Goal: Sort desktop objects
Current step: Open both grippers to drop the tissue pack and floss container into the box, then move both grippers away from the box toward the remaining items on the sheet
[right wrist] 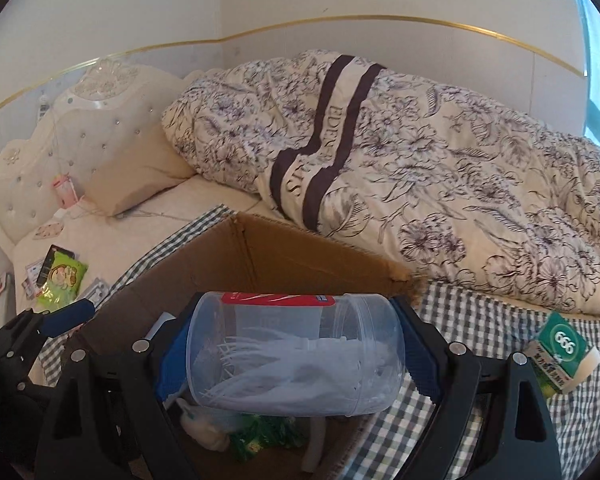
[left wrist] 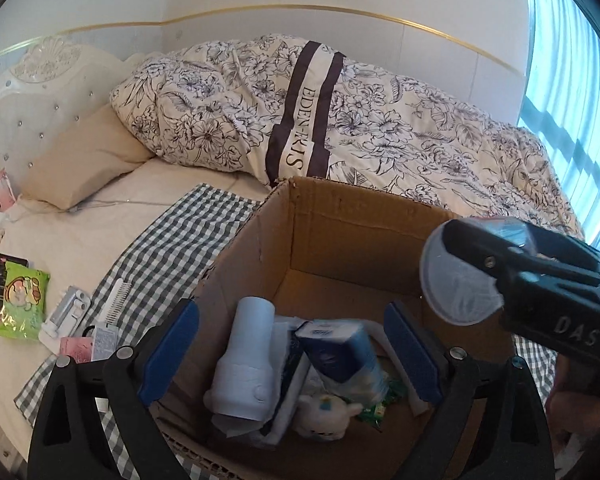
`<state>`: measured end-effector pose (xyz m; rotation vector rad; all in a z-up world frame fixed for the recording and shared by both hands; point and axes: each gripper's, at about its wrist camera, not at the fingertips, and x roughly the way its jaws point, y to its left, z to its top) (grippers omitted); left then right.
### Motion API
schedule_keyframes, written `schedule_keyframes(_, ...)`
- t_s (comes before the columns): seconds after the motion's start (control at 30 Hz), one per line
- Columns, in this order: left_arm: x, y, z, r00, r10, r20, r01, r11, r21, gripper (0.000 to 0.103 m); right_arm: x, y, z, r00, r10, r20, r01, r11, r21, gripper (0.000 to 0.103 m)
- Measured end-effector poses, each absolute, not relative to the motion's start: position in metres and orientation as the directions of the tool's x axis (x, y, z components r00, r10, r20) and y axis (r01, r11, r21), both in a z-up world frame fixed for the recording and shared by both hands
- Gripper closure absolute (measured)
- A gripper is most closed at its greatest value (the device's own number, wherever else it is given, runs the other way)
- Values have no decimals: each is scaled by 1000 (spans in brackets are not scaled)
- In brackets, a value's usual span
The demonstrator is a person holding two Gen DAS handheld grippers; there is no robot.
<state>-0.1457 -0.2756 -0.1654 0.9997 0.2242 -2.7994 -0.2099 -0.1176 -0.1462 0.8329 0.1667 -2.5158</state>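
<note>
An open cardboard box (left wrist: 332, 220) stands on a checked cloth (left wrist: 168, 248) on a bed. Inside lie a white cylindrical bottle (left wrist: 244, 352), a blue tissue pack (left wrist: 336, 352), a small white plush toy (left wrist: 324, 416) and a green packet (left wrist: 380, 408). My left gripper (left wrist: 292, 348) is open above these contents, holding nothing. My right gripper (right wrist: 294, 350) is shut on a clear plastic jar (right wrist: 300, 360) with a red label and white plastic strips inside. It holds the jar sideways over the box's right side. The left wrist view shows that jar (left wrist: 456, 284) and the right gripper (left wrist: 472, 256) above the box's right wall.
Left of the box lie a green snack packet (left wrist: 20, 300), a white comb (left wrist: 118, 300), a white holder (left wrist: 66, 312) and pink packs (left wrist: 76, 348). A green and white "999" box (right wrist: 560, 352) rests on the cloth at right. A floral quilt (left wrist: 340, 120) and pillow (left wrist: 84, 160) lie behind.
</note>
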Motion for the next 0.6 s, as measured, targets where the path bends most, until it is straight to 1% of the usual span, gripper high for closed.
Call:
schedule_keyframes(0.17, -139, -279, -163, -766, -114, -633, 210, -975, -78, 7, -203, -127, -146, -692, -423, -585, 510, -860, 18, 14)
schedule_keyframes(0.23, -136, -280, -161, -766, -119, -631, 215, -974, -77, 7, -198, -128, -142, -707, -422, -567, 514, -858, -3, 11)
schedule_keyframes(0.3, -132, -281, -159, -766, -119, -632, 219, -972, -82, 7, -192, -129, -135, -719, -428, -547, 519, -855, -14, 3)
schedule_keyframes(0.33, -130, -282, -158, -766, -120, -631, 221, -972, -84, 7, -188, -129, -131, -722, -436, -537, 525, -851, -16, 3)
schedule_keyframes(0.6, -114, -273, -135, -783, -127, -609, 224, -971, -84, 7, -167, -115, -99, -753, -445, -484, 520, -854, -24, 2)
